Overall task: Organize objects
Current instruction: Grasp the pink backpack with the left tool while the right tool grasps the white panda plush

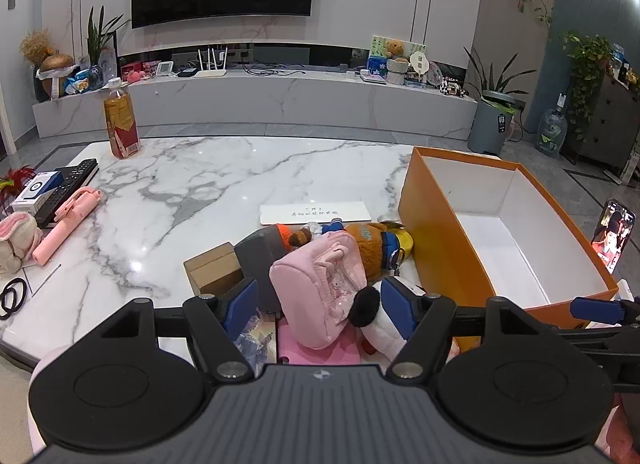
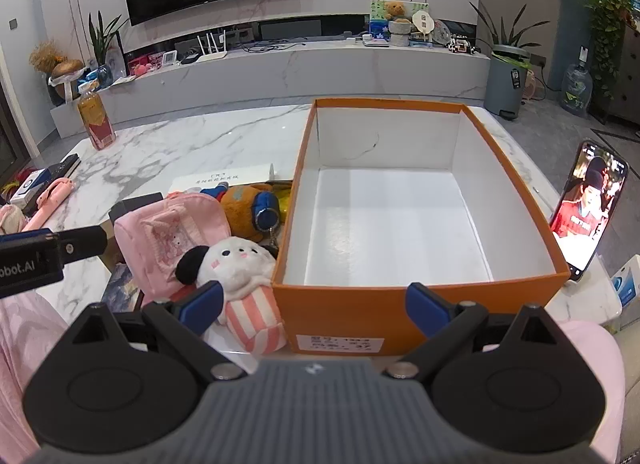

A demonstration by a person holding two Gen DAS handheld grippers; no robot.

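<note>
The pink pouch [image 1: 320,288] lies at the near edge of the table [image 1: 192,184], just left of the orange box [image 2: 360,312], leaning against the panda plush [image 2: 240,264] and the brown bear [image 2: 244,212]. It looks light and soft — padded fabric that will squash under the pads, not slip. I would take it across its middle, where it is fullest, rather than by a corner that would fold away.

My left tongs [image 1: 320,306] are spread, one pad either side of the pouch and the panda's black ear [image 1: 366,306], nothing pinched yet. My right tongs [image 2: 316,306] stand wide apart too, holding nothing, over the box's near wall.

The box is empty, white inside, so there is room for the lot. Behind the toys sit a grey block [image 1: 256,256] and a small carton [image 1: 214,270]; a phone [image 2: 588,208] leans at the box's right — I'd keep clear of it.
</note>
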